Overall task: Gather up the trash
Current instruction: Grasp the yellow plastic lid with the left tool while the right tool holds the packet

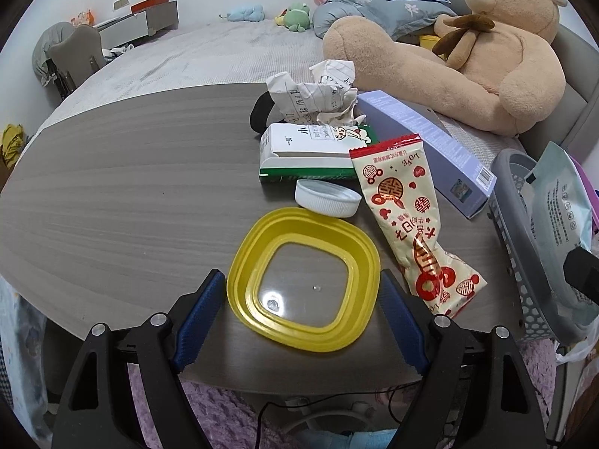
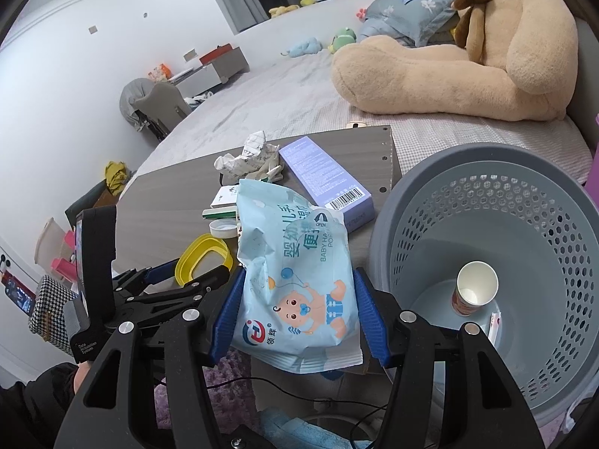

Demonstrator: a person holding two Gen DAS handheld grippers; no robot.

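The right gripper clamps the wipes pack; release it over the basket at three o'clock. The left gripper, jaws wide, seemingly not yet touching, straddles the yellow lid.

A grey wooden table is covered with a yellow lid, white cap, snack wrapper, carton, purple box and crumpled paper.

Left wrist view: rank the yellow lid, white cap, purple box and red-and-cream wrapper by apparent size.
1. yellow lid, though it lies nearest the camera
2. purple box and red-and-cream wrapper, too alike to rank
3. white cap, clearly smallest
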